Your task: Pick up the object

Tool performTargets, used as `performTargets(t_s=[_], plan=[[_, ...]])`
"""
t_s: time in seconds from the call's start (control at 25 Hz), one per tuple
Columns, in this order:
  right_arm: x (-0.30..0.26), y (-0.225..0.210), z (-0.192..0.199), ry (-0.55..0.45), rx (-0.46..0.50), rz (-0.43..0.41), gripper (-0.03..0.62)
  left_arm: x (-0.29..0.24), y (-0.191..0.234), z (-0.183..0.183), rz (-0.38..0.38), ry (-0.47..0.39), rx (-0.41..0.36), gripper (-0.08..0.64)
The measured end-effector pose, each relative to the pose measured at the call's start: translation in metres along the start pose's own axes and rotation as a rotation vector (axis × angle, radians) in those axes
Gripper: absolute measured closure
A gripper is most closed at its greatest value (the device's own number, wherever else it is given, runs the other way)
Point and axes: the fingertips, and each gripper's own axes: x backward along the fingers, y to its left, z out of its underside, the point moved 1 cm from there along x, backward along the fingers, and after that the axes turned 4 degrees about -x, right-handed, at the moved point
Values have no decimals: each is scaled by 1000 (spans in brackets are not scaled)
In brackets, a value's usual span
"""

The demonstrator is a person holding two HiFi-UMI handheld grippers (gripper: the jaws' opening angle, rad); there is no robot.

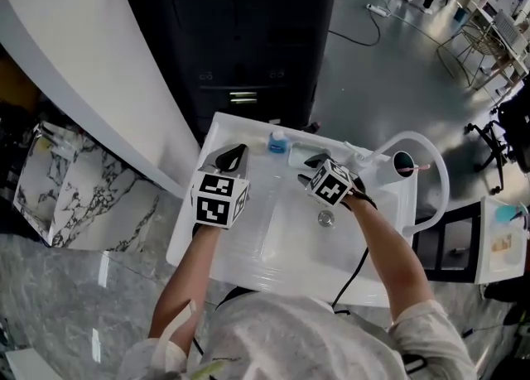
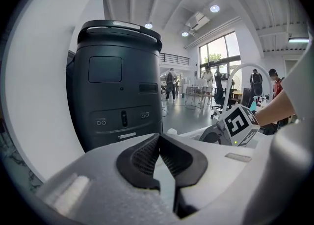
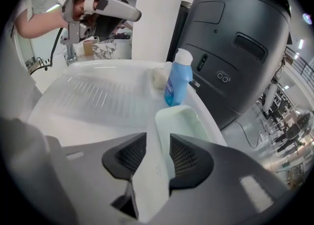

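Note:
A pale green soap dish [image 3: 182,121] lies on the back ledge of the white sink [image 1: 273,242], next to a blue bottle [image 3: 177,78] [image 1: 278,142]. My right gripper [image 3: 158,153] [image 1: 315,160] points steeply down at the dish. The dish's near wall stands between its jaws and lies against the right pad. A gap shows at the left pad, so the gripper is open. My left gripper [image 2: 159,138] [image 1: 232,157] hovers over the sink's left side, shut on nothing.
A tall black machine [image 1: 240,22] stands right behind the sink. An off-white lump [image 3: 158,78] lies beside the bottle. A white arched tap [image 1: 432,167] and a cup [image 1: 403,161] stand at the sink's right end, and the drain [image 1: 326,218] is mid-basin.

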Motion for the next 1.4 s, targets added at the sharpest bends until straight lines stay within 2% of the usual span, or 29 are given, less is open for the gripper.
performTargets(t_s=[0.28,0.44,0.76,1.4], plan=[[-7,3,7,48,55,-9,497,6,5,5,-16,9,4,558],[-9,1,8,61,81,-6,558,8,9,7,-24,11,8,558],[-8,3,9,57,87,-22,583,11,11,8,-34,8,14,558],[24,-1,-22,-65,7,24,583,19,7,-4,-27,-17,-6,558]])
